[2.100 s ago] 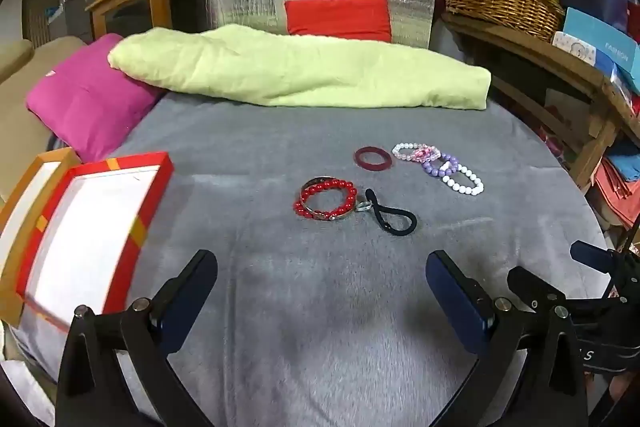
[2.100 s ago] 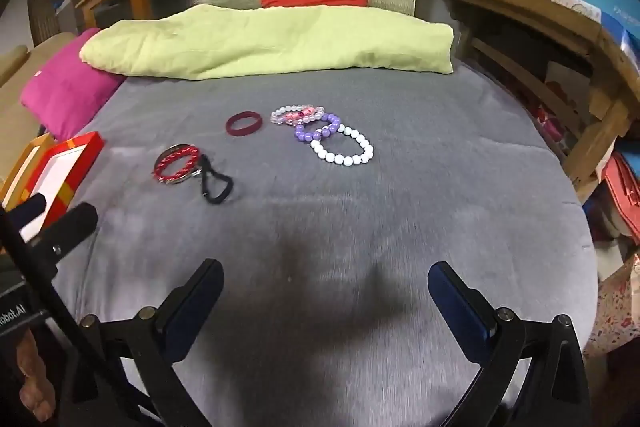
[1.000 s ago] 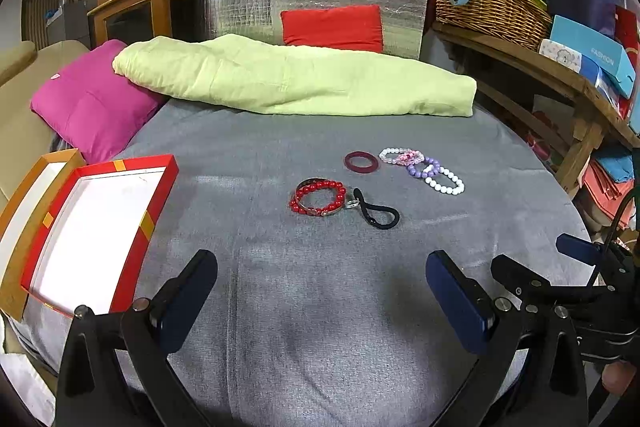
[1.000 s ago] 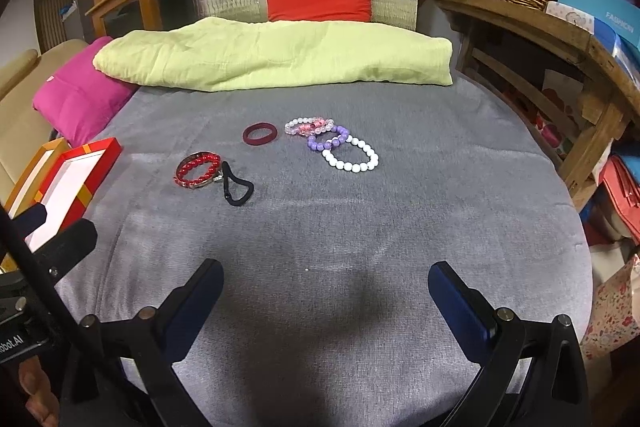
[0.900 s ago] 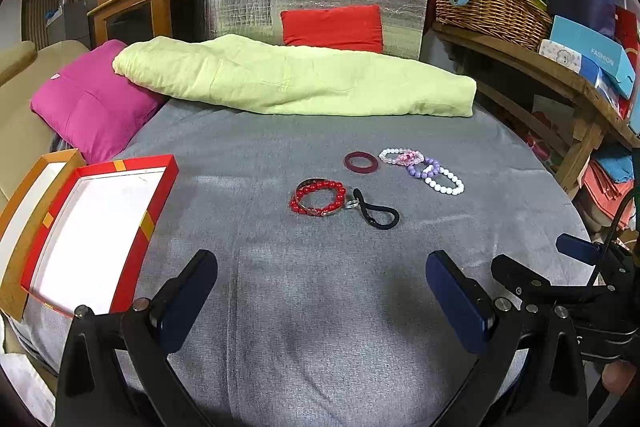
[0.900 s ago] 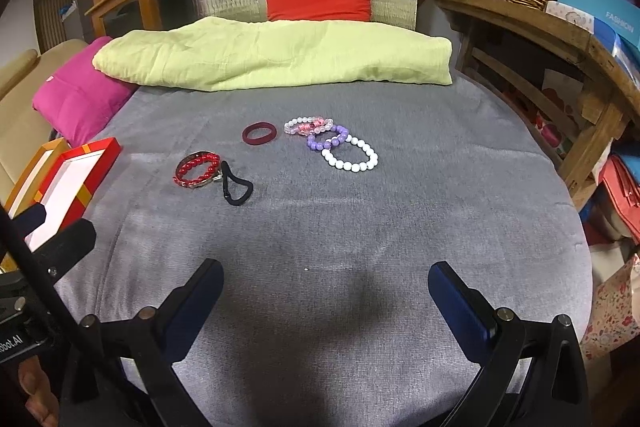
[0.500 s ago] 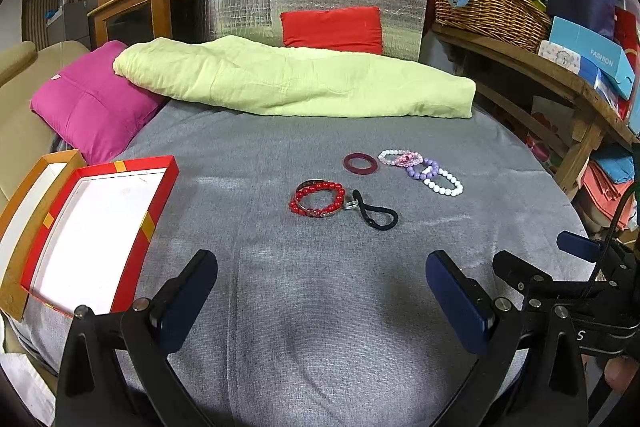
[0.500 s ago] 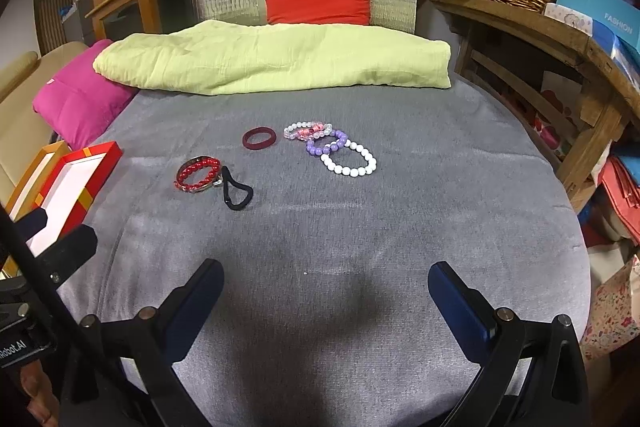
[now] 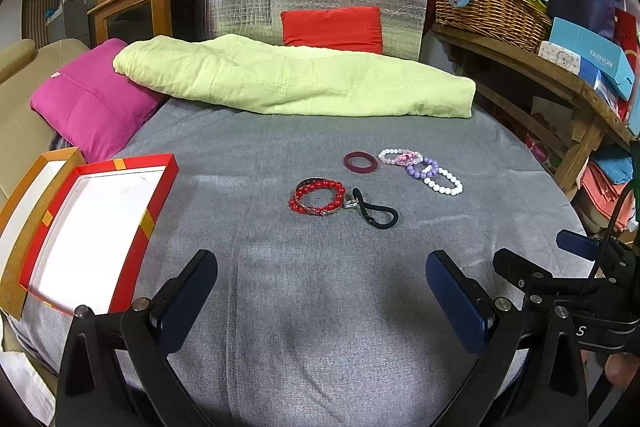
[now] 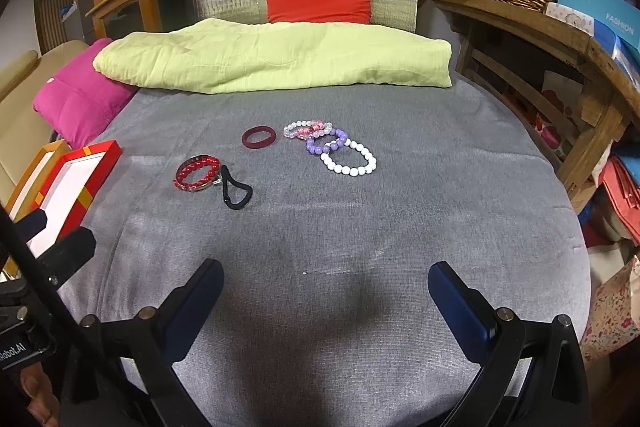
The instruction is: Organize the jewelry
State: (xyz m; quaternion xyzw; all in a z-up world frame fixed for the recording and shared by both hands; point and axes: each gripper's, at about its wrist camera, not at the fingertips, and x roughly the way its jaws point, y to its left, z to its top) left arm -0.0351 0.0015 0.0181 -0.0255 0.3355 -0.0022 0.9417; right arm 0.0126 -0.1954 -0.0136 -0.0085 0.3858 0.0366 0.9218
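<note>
While both tools hung over the near edge of the grey cloth (image 9: 320, 307), nothing had been gripped: the left gripper (image 9: 320, 301) stood with jaws spread wide and empty, and the right gripper (image 10: 326, 301) likewise.

Jewelry lay mid-cloth, well ahead of both. The red bead bracelet (image 9: 317, 195) rested on a metal bangle, touching a small ring and a black loop (image 9: 376, 214). Further back sat the dark red ring bangle (image 9: 360, 161), apart from the rest. To its right the pink-and-clear bracelet (image 9: 401, 157), the purple bead bracelet (image 9: 420, 169) and the white bead bracelet (image 9: 443, 182) overlapped in a chain.

The red-rimmed box (image 9: 92, 223), open with a white floor, sat at the cloth's left edge (presumably the destination).

Risks, as judged:
- Pinching one bracelet of the overlapped three would likely drag its neighbours.
- Round beads could roll out of flat pads if caught off-centre.
- The soft cloth could bunch between the jaws on a low pinch.
- The red bracelet might lift its bangle and the black loop together.
- The box overhangs the edge; a nudge could tip it.
</note>
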